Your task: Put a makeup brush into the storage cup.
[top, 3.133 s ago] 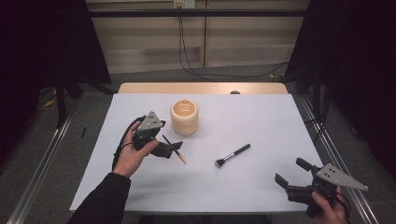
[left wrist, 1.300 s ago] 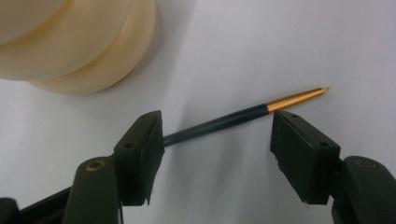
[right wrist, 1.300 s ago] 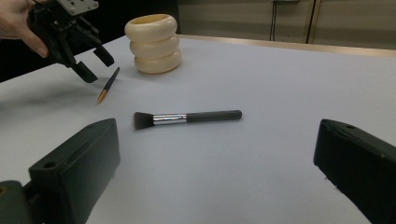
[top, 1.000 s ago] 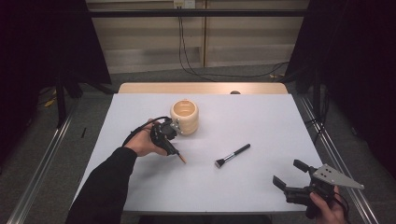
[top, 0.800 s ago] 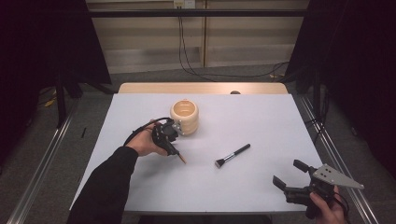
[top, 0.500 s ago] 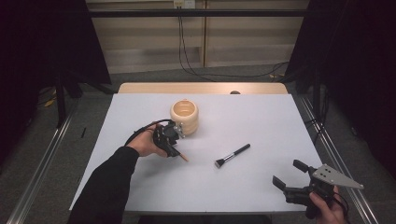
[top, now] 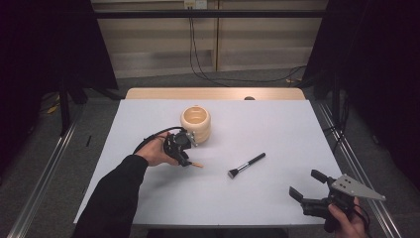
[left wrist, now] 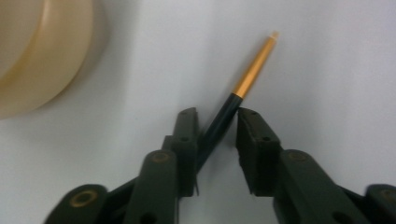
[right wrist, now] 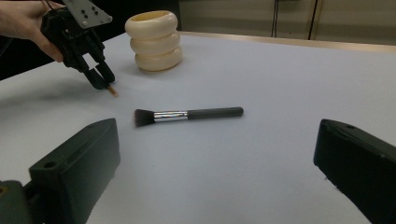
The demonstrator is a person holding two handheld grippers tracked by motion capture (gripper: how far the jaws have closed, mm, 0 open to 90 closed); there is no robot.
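While my left claw (left wrist: 215,130) bends low over the white table (top: 297,129), I enter the lot as follows.

Item one, thin brush (left wrist: 233,100): dark handle, gold ferrule, pale tip. It lies flat on the table just beside the cream ribbed holder (top: 196,124), its handle running between my left jaws. Those jaws have just been closing; the one pad touches the handle, the other stands a sliver off it, so by my reading the grip is narrowing but not yet made. In the high view the left claw (top: 179,148) covers all but the gold end of the brush.

Item two, cream ribbed holder: upright, mouth open, nothing seen standing in it.

Item three, broad makeup brush (top: 246,165): dark handle, silver collar, dark bristles, lying mid-table, well apart from both claws.

Item four, right claw (top: 303,192): jaws wide, holding nothing, parked at the near right corner of the table.

Progress, as I judge it: the reach is done, the pinch is nearly done. Lifting the thin brush and dropping it into the holder are left, and the broad brush is untouched.

Obstructions: none between the thin brush and the holder. The holder's wall sits close, so a tilted lift could knock it.
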